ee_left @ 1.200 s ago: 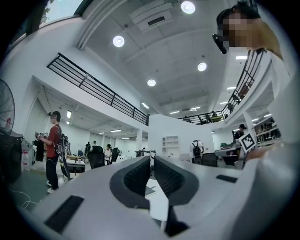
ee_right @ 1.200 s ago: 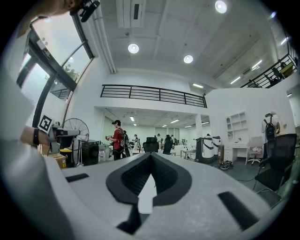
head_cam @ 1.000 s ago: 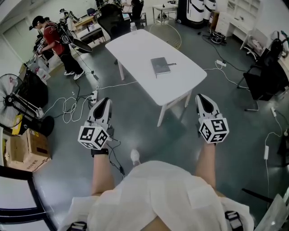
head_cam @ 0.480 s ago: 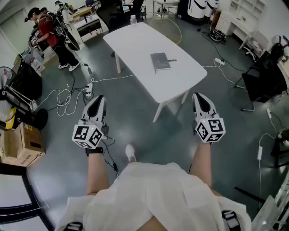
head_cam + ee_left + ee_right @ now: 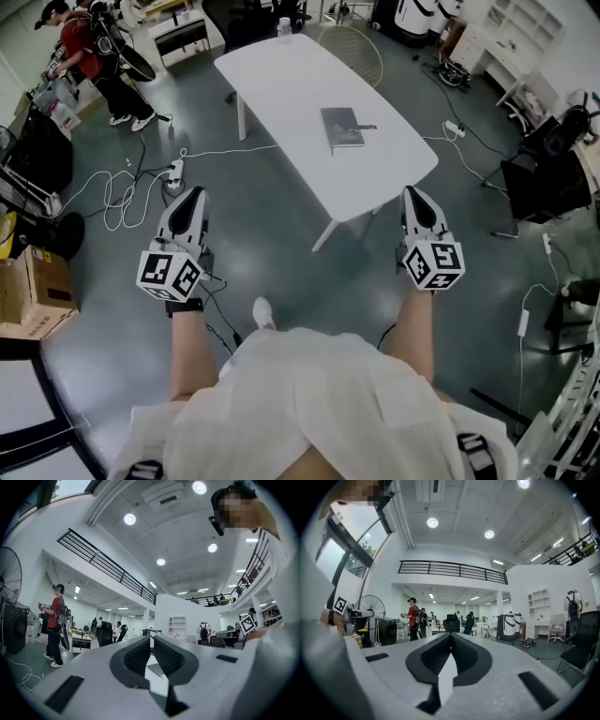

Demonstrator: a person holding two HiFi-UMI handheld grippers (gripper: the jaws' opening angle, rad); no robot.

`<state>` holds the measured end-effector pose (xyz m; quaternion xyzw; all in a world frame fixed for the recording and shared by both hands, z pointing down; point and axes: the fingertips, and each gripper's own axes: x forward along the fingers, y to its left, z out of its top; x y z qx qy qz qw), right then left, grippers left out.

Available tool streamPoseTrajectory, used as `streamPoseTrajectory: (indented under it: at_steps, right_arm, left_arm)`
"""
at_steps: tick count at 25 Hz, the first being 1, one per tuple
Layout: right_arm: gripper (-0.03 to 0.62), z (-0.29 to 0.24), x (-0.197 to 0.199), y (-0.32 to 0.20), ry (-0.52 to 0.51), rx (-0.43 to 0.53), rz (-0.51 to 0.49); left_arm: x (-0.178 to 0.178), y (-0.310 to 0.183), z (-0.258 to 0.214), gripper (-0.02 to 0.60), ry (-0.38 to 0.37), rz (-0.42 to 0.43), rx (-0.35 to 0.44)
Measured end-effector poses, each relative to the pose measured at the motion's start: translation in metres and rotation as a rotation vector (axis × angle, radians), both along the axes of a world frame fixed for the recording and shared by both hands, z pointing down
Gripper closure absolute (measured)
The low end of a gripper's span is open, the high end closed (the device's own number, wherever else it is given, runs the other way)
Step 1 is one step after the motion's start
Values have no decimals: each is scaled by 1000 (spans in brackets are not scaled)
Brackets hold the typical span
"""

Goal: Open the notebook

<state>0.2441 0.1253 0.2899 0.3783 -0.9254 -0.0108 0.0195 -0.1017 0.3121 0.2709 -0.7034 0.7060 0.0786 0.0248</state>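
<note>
Two empty grippers hang near: the left gripper (image 5: 193, 191) has its jaws slightly apart, the right gripper (image 5: 413, 191) has them closed. Only floor (image 5: 281, 220) separates them from the far table (image 5: 281, 75) with the shut notebook (image 5: 341, 126); cables (image 5: 122, 192) lie at the left.

Grey floor (image 5: 281, 234), white table (image 5: 281, 84), ceiling lights (image 5: 432, 522)

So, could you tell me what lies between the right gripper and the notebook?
Head view: from the right gripper, bare floor, then bare table up to the notebook.

White rectangular table with rounded corners (image 5: 302, 89), loose white cables (image 5: 120, 192) on grey floor (image 5: 281, 248) left of it, person in red shirt (image 5: 81, 39) beyond, brown cardboard box (image 5: 30, 292) far left.
</note>
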Motion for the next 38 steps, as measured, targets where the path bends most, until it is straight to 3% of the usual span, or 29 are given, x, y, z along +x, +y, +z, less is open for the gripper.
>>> streamPoseTrajectory:
  at_steps: [11, 16, 23, 30, 38]
  right_arm:
    - [589, 5, -94, -45, -2, -2, 54]
    - [589, 13, -121, -55, 20, 0, 65]
    - [585, 23, -147, -86, 58, -13, 53]
    - [556, 39, -175, -164, 63, -27, 46]
    - [536, 70, -192, -273, 78, -81, 41]
  left_arm:
    - [-113, -36, -5, 557, 1, 15, 29]
    - [-141, -51, 4, 557, 20, 34, 38]
    - [-157, -85, 12, 557, 55, 39, -8]
    - [-180, -163, 20, 557, 46, 65, -13]
    - [-181, -305, 14, 557, -10, 138, -27]
